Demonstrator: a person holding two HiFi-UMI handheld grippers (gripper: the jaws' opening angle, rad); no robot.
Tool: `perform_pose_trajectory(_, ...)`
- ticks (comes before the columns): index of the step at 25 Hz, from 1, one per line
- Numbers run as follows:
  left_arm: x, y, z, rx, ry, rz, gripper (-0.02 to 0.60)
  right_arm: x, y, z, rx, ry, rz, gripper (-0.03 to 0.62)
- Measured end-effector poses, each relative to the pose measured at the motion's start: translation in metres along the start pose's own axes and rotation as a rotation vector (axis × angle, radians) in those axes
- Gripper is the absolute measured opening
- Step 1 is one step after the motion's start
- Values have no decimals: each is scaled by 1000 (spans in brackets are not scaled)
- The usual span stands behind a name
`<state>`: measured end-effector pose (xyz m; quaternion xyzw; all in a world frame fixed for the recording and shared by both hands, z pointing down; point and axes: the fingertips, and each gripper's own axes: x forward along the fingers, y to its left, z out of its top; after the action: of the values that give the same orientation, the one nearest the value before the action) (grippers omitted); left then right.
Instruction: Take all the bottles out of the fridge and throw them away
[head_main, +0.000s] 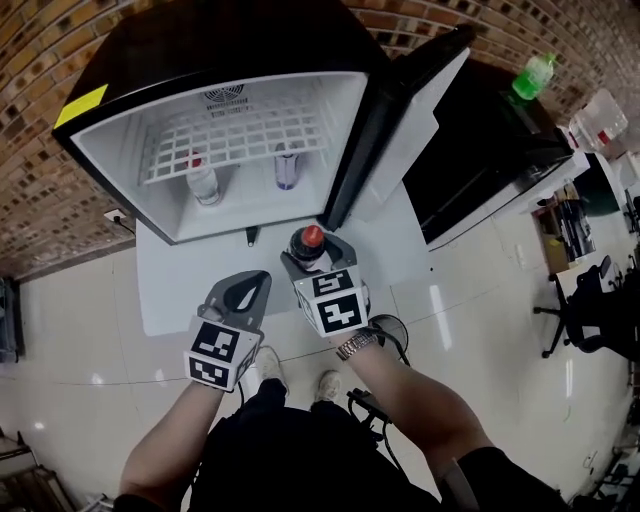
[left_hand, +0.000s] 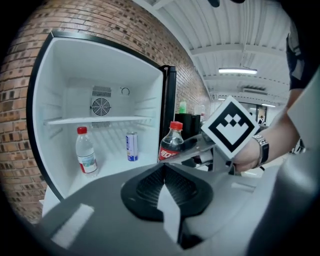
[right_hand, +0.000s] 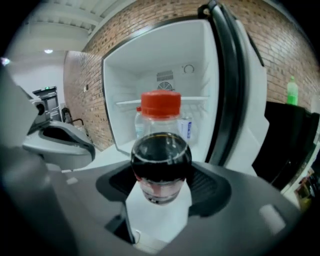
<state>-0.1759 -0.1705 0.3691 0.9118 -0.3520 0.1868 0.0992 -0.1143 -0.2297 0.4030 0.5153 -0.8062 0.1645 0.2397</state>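
cola bottle (head_main: 308, 243) gripped in right tool (head_main: 316, 256); left tool (head_main: 248, 292) closed (water bottle (head_main: 203, 182), can (head_main: 287, 168) inside fridge (head_main: 120, 160)).

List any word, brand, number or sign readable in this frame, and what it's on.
Nothing here can be quoted with confidence.
Label on cola bottle: white lettering on red, too blurred to read.
Label on water bottle: too small to read.
Print on can: too small to read.
The yellow sticker on the fridge: no print visible.
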Motion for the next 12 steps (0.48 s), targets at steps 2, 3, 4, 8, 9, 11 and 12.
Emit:
perform_pose_trajectory(2, 5, -20, 0, 7, 5, -14, 3, -22, -9, -14, 10, 2, -13, 305)
perform_pose_trajectory(3, 8, -30, 0, 10, 7, -22, 3, -33, -14, -22, 16, 3, -20, 305)
perform_pose_trajectory(4, 11, -41, 0, 15, 8, -30, 3, -44, -19, -29, 22, 5, -27, 306)
perform_pose_trajectory(8, 24, -87, 2, 37, 13, -72, 3, -88, -39, -58, 40, 15, -53, 305)
perform_pose_trajectory(9, 27, -98, 2, 43, 16, -81, 3, -98, -43, -65, 44, 16, -59, 305)
perform_pose_trajectory(11, 30, -120, -1, 55, 26, -101, 3, -118, -49, -81, 53, 21, -71, 306)
perform_pose_trajectory(12, 32, -131, -2, 61, 29, -112, 3, -127, -52, -89, 59, 25, -77, 306)
